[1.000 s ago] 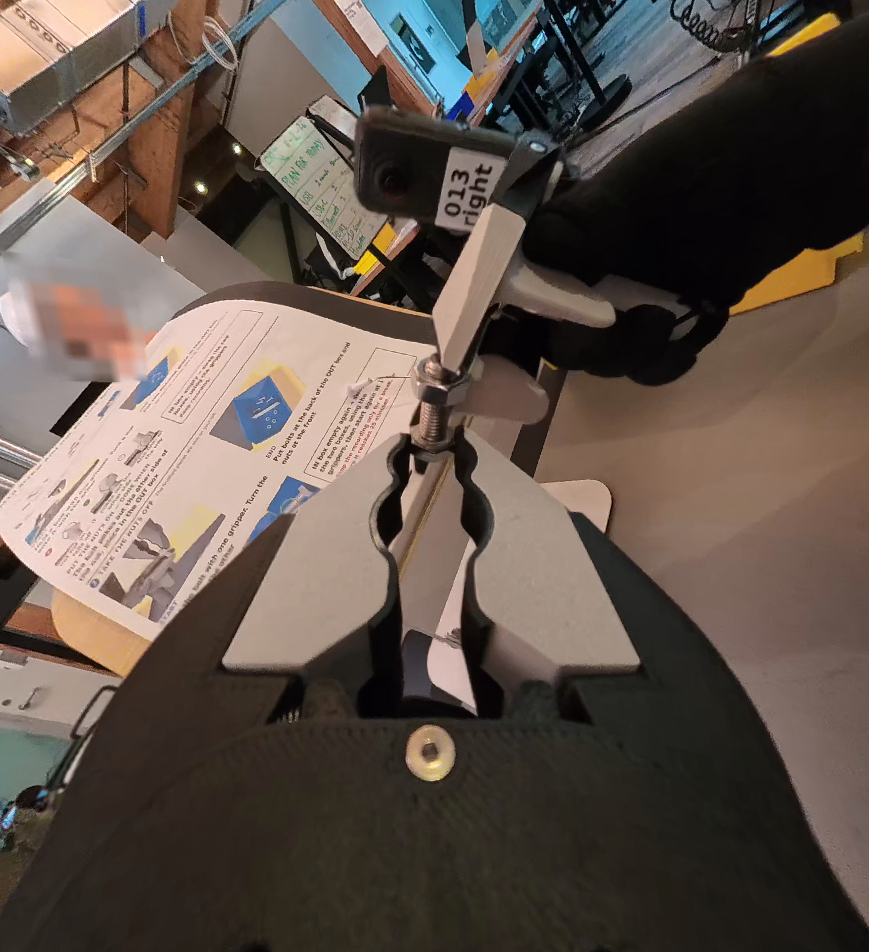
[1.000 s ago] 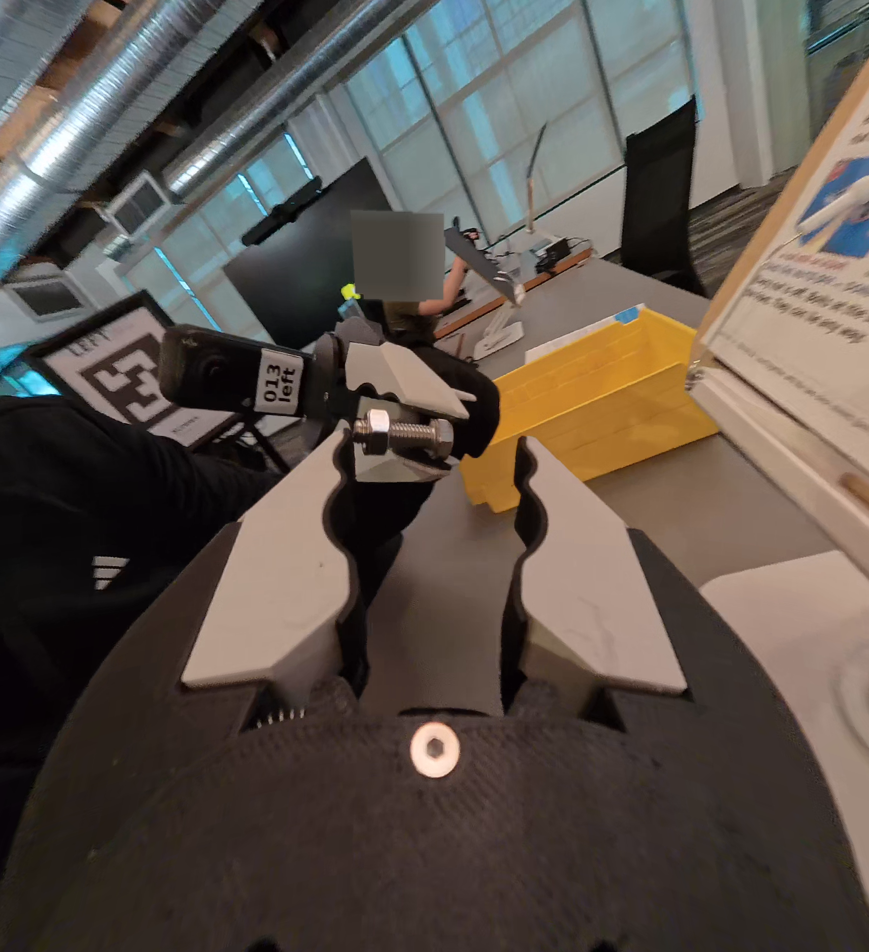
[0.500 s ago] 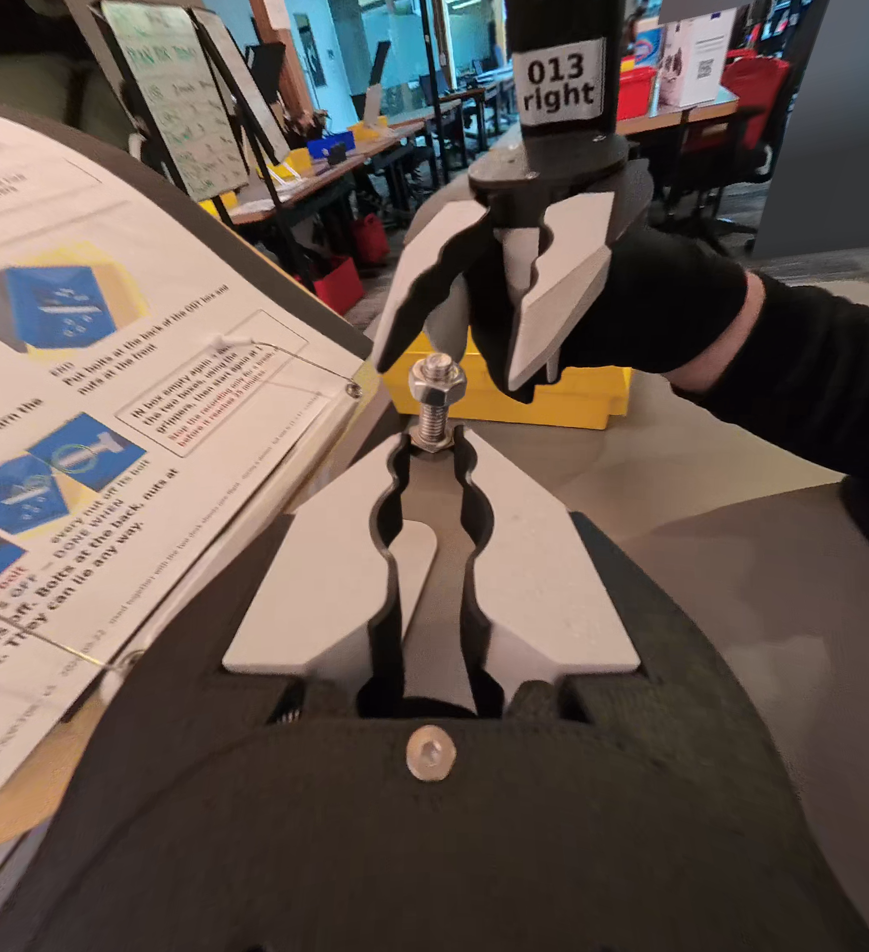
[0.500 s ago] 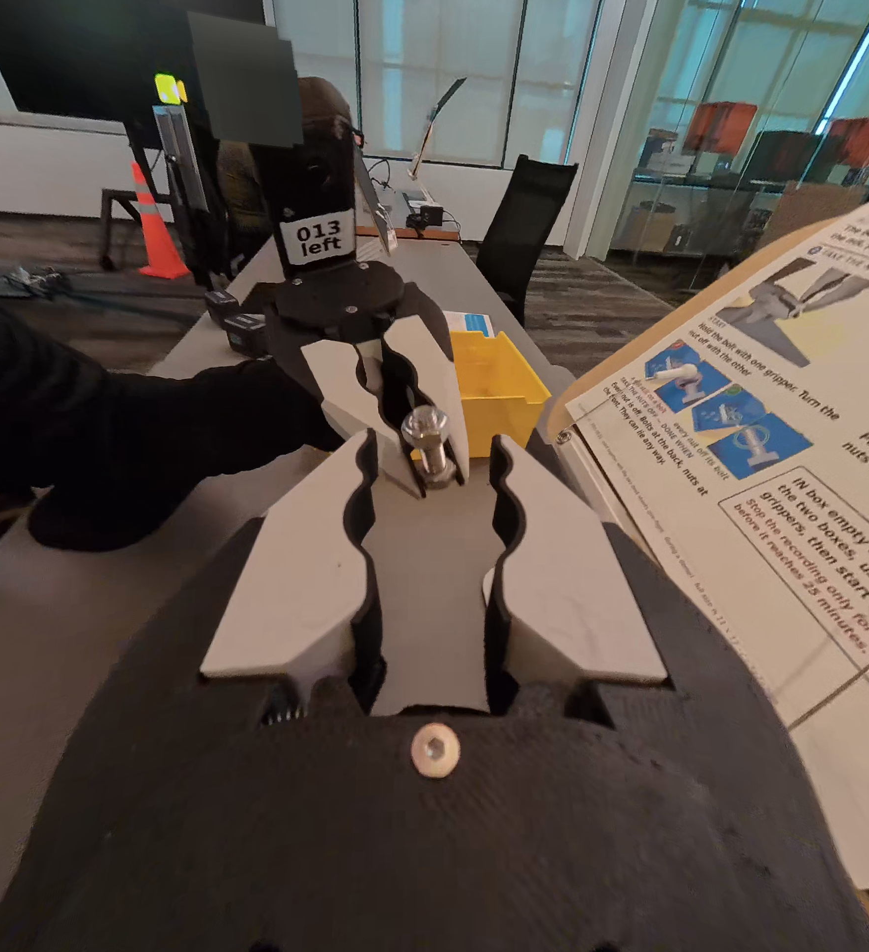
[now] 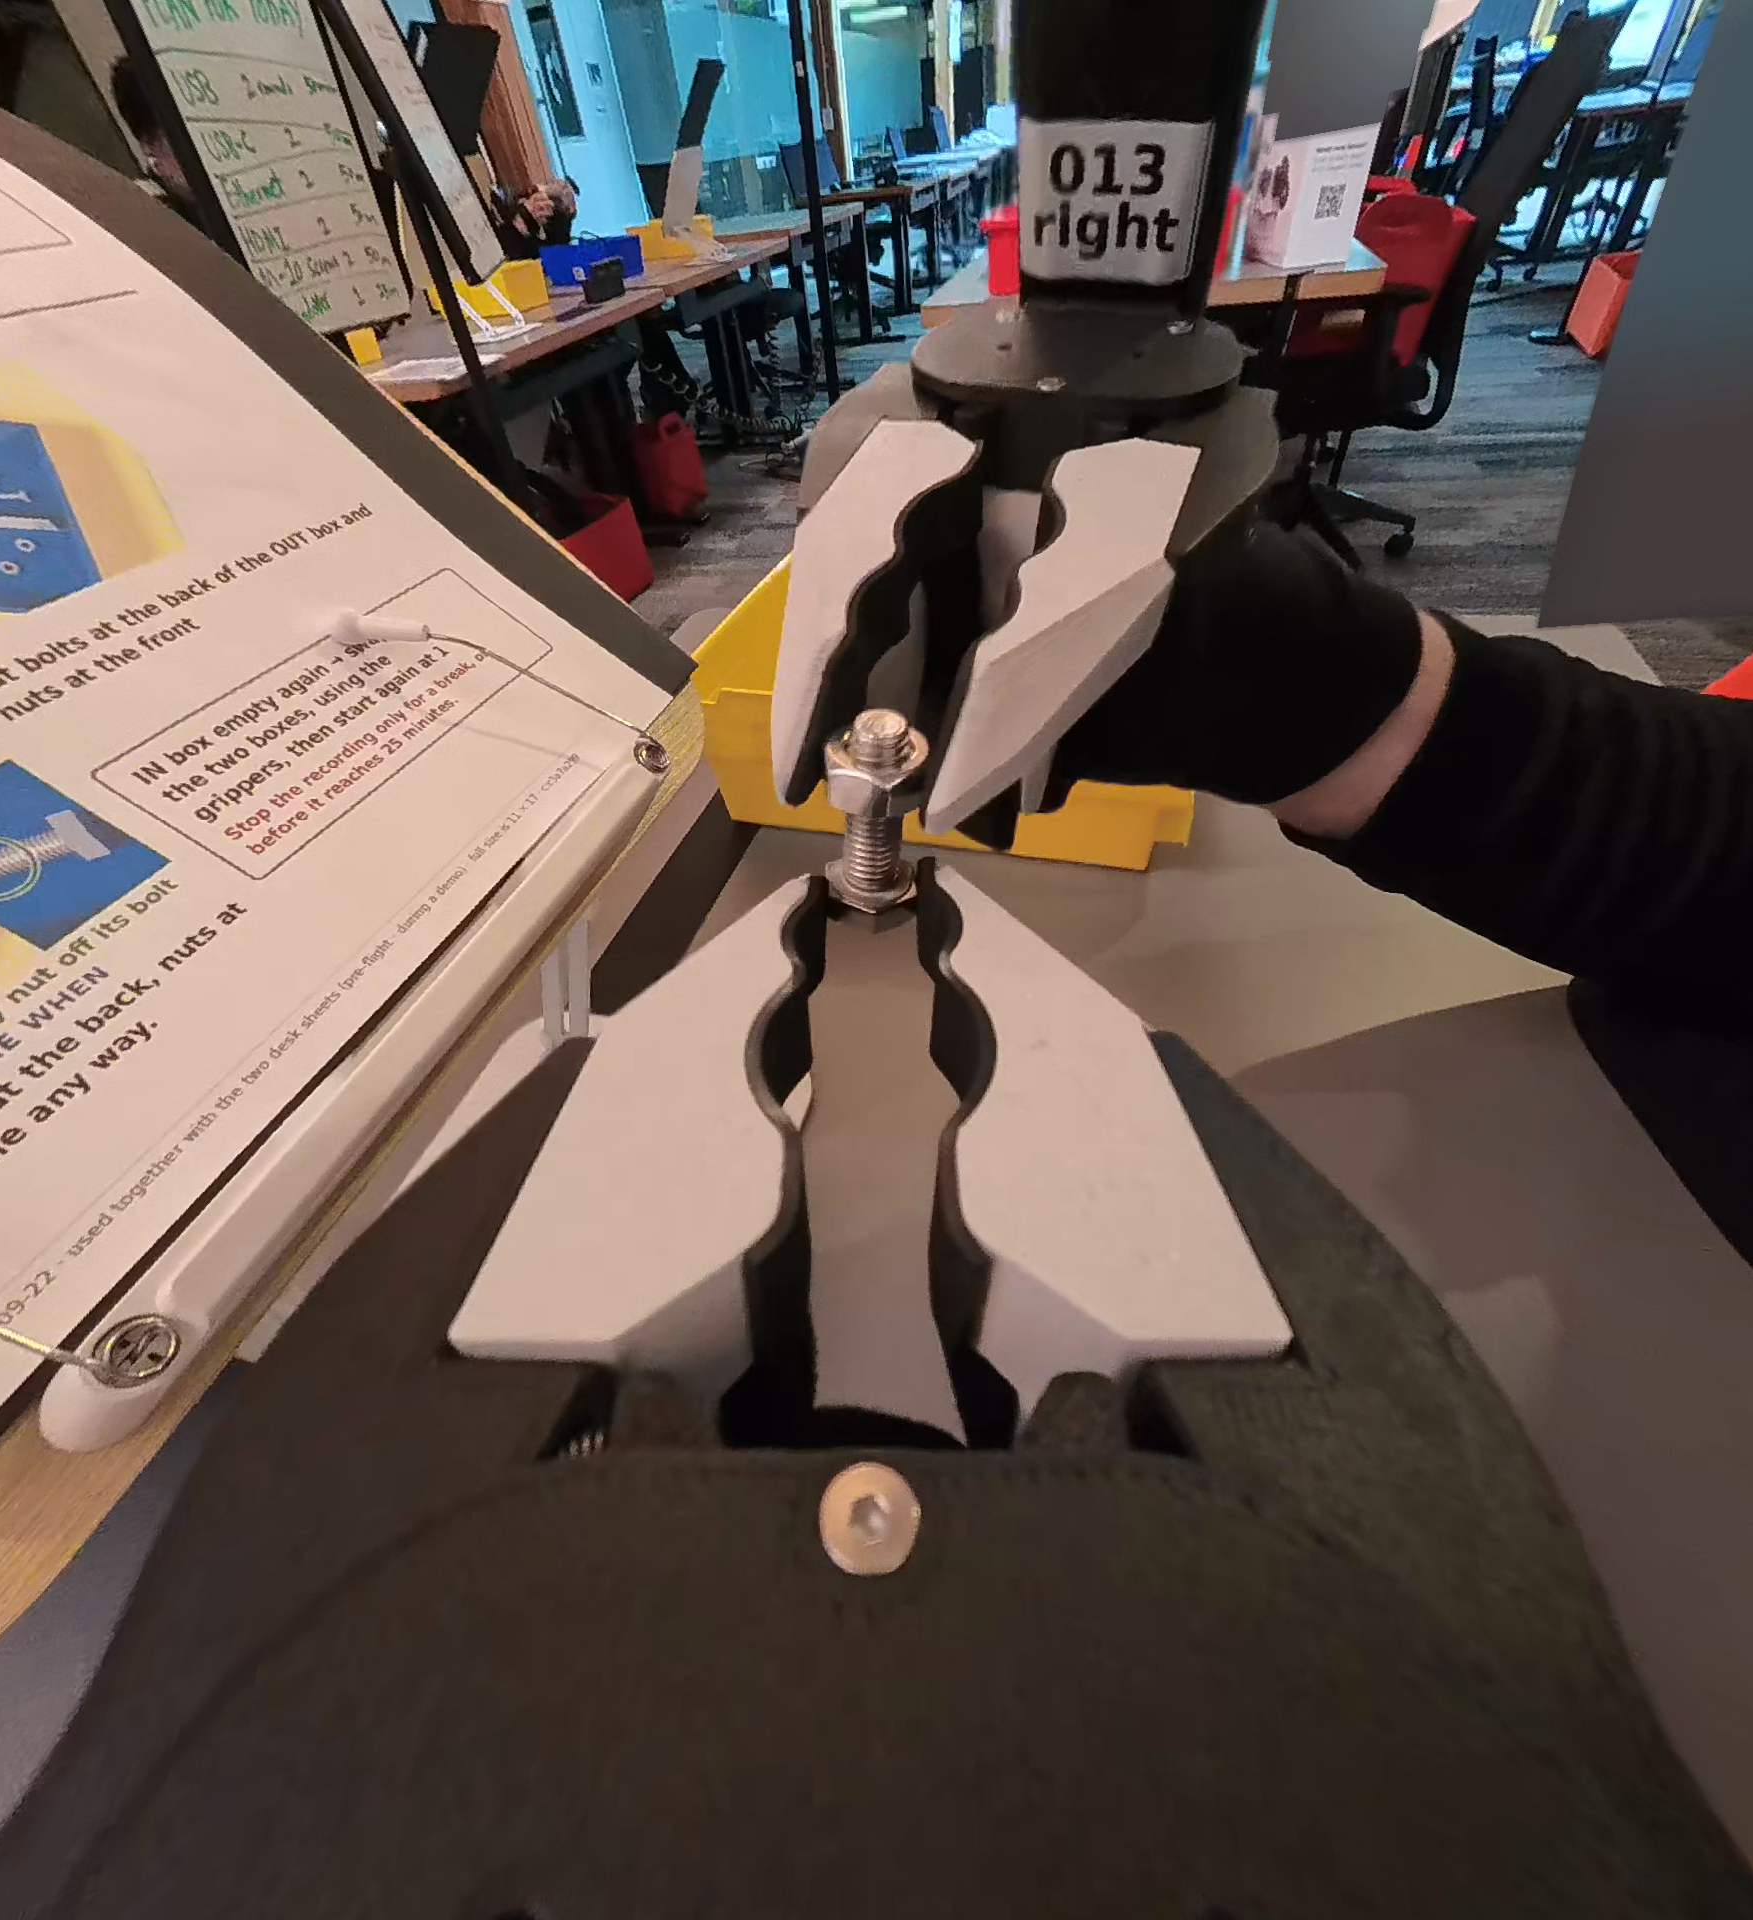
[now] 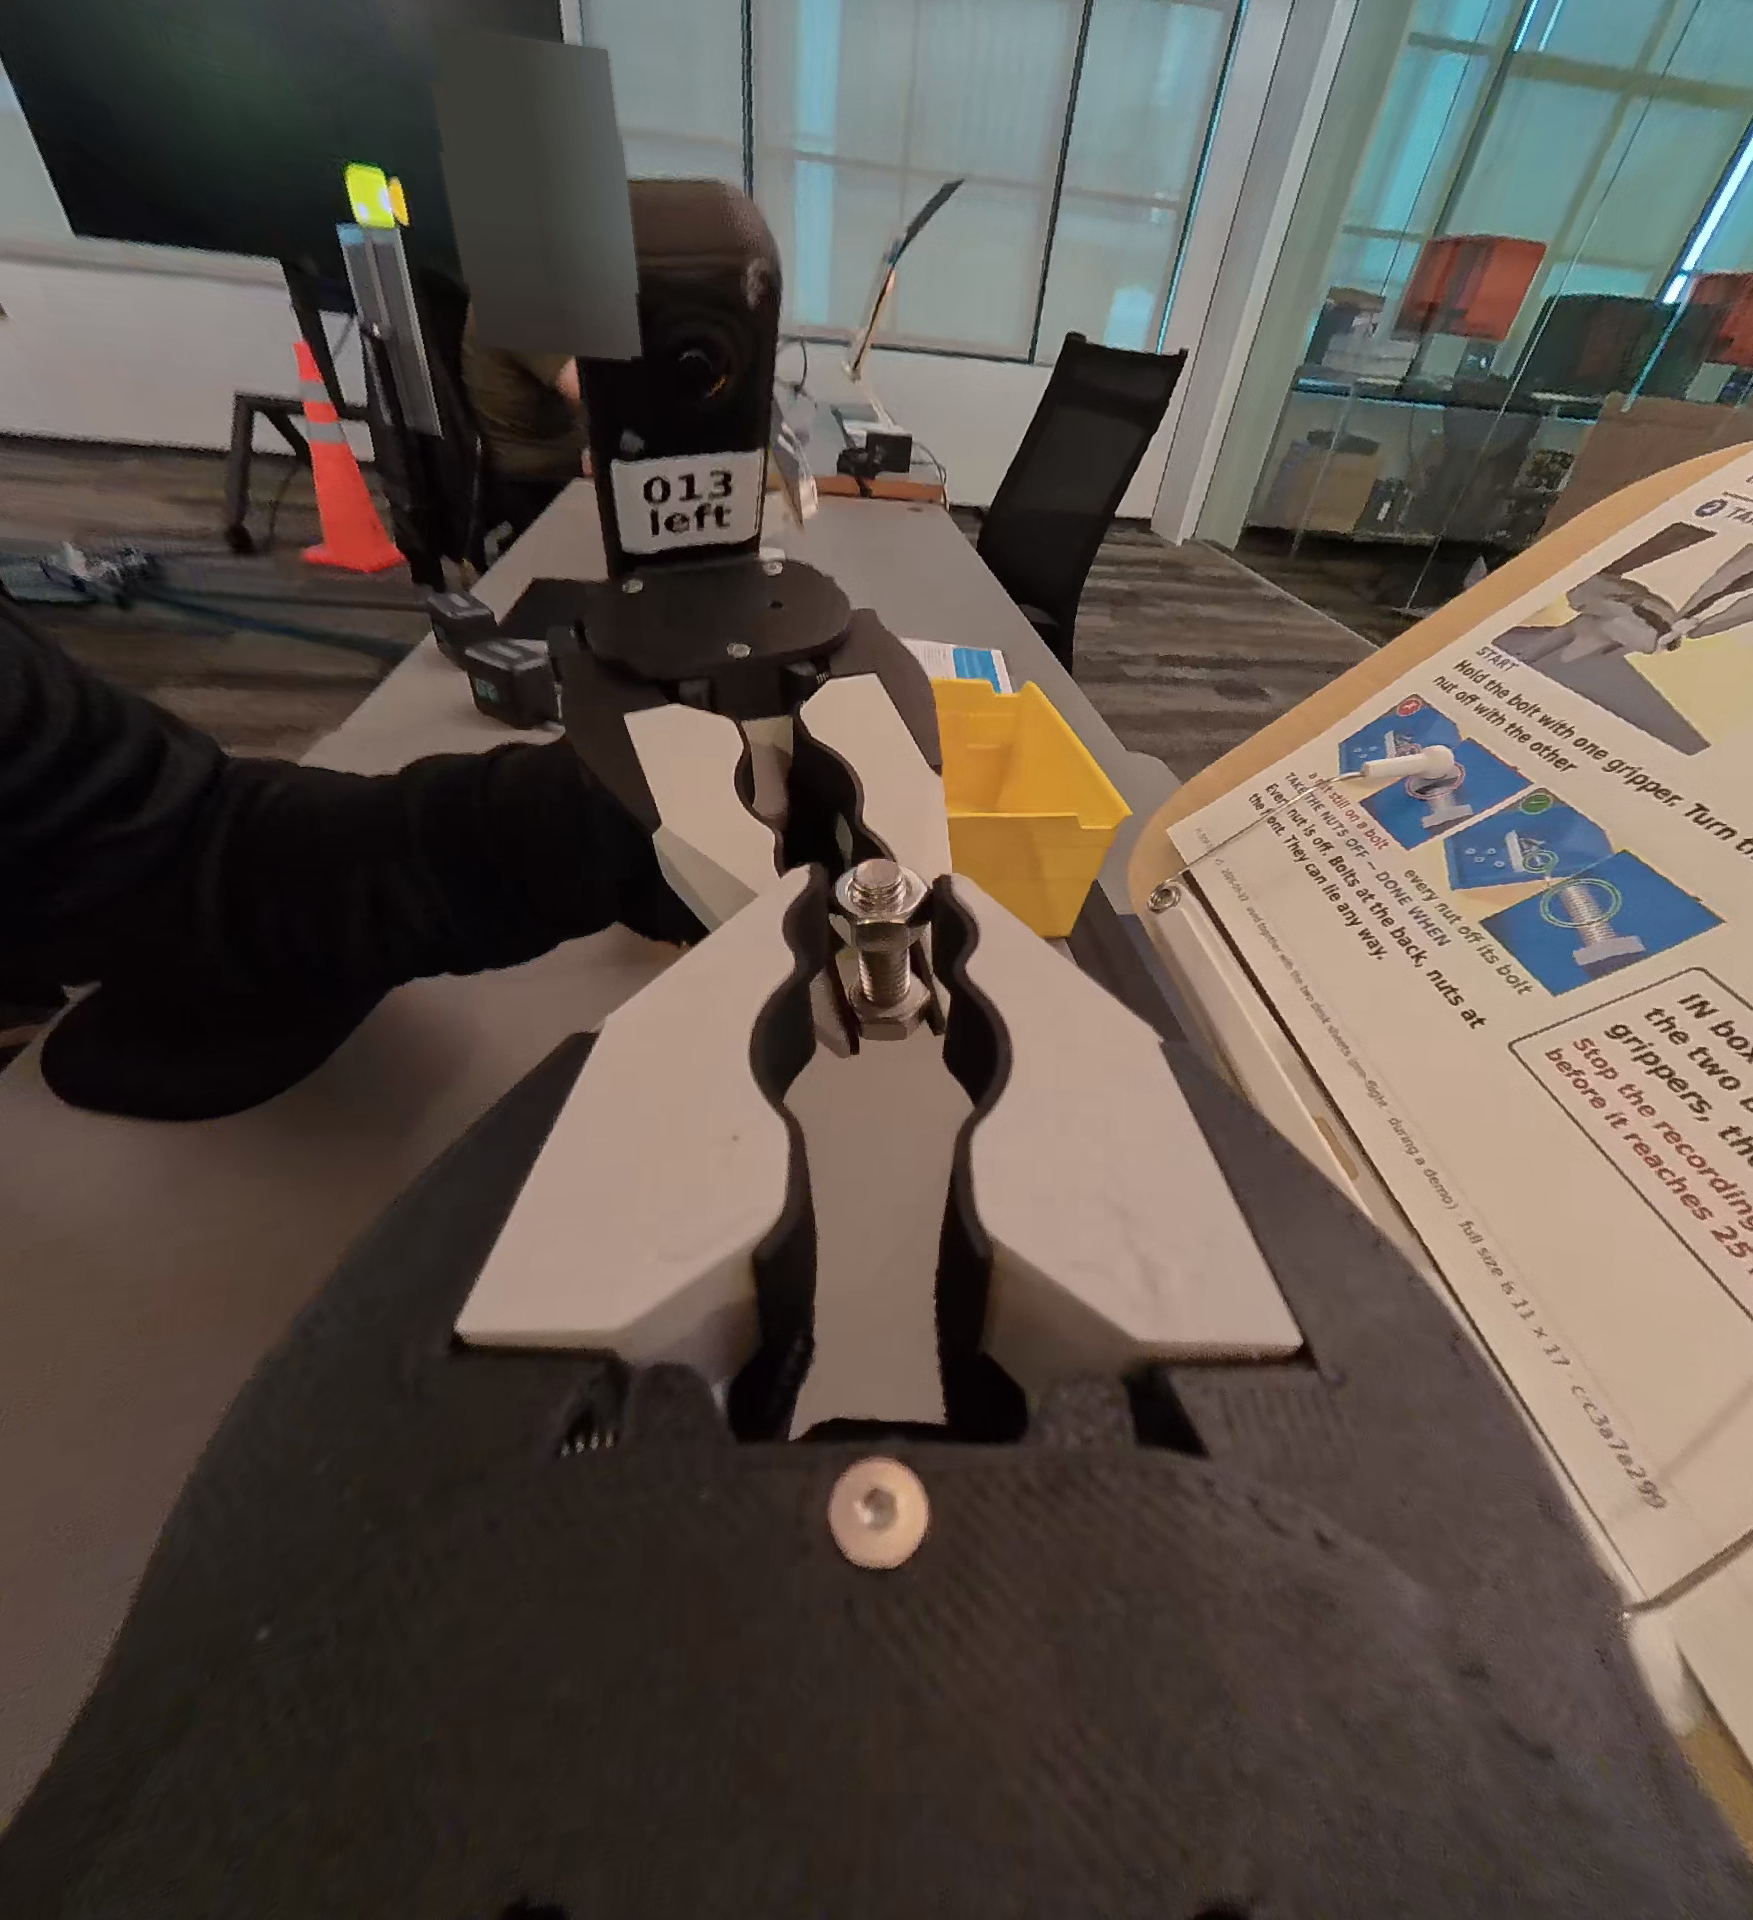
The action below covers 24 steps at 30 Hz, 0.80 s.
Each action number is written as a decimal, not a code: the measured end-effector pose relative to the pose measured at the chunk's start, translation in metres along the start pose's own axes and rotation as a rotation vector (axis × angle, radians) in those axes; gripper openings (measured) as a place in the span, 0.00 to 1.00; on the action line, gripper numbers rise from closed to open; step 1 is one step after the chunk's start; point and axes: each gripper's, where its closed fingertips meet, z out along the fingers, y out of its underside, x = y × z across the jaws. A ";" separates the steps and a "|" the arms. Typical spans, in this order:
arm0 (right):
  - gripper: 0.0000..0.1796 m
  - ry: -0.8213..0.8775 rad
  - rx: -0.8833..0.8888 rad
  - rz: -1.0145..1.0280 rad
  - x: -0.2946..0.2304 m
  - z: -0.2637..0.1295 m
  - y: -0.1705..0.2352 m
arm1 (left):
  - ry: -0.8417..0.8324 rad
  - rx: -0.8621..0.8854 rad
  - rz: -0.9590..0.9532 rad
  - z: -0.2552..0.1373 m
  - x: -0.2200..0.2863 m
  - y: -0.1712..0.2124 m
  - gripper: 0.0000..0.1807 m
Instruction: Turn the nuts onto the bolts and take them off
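A steel bolt (image 5: 870, 836) stands upright between the two grippers, with a hex nut (image 5: 877, 764) near its threaded end. My left gripper (image 5: 872, 894) is shut on the bolt's head from below. My right gripper (image 5: 870, 808) comes down from above, held by a black-gloved hand (image 5: 1246, 675), with its fingertips against the nut's sides. In the right wrist view my right gripper (image 6: 877, 888) is shut on the nut (image 6: 877, 914). The bolt shaft (image 6: 882, 977) runs down to the left gripper (image 6: 882, 1029).
A yellow bin (image 5: 737, 665) stands on the grey table (image 5: 1215, 935) just behind the grippers; it also shows in the right wrist view (image 6: 1017, 821). A tilted board with an instruction sheet (image 5: 228, 727) stands close beside them (image 6: 1578, 1039). Black battery packs (image 6: 498, 665) lie farther back. Only a small space, under 4 cm, lies between the two pairs of fingers.
Both grippers swung level. The right gripper came down over the bolt's end and its jaws narrowed onto the nut. The left gripper kept hold of the bolt.
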 end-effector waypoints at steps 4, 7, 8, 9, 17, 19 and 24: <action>0.10 0.017 0.029 0.037 0.006 -0.003 -0.003 | -0.082 0.015 0.053 0.001 -0.008 -0.002 0.16; 0.09 0.018 0.052 0.052 0.008 -0.006 -0.006 | -0.103 0.001 0.088 0.004 -0.008 0.001 0.18; 0.09 0.017 0.061 0.056 0.008 -0.006 -0.007 | -0.103 0.008 0.087 0.004 -0.007 0.000 0.17; 0.09 0.015 0.067 0.061 0.008 -0.007 -0.008 | -0.104 0.013 0.083 0.005 -0.007 0.000 0.17; 0.09 0.017 0.072 0.067 0.010 -0.006 -0.008 | -0.116 0.074 0.043 0.004 -0.012 -0.004 0.14; 0.10 0.018 0.074 0.070 0.010 -0.005 -0.007 | -0.104 0.090 0.022 0.006 -0.011 -0.003 0.13; 0.09 0.023 0.082 0.078 0.012 -0.005 -0.006 | -0.071 0.125 -0.011 0.007 -0.009 -0.002 0.08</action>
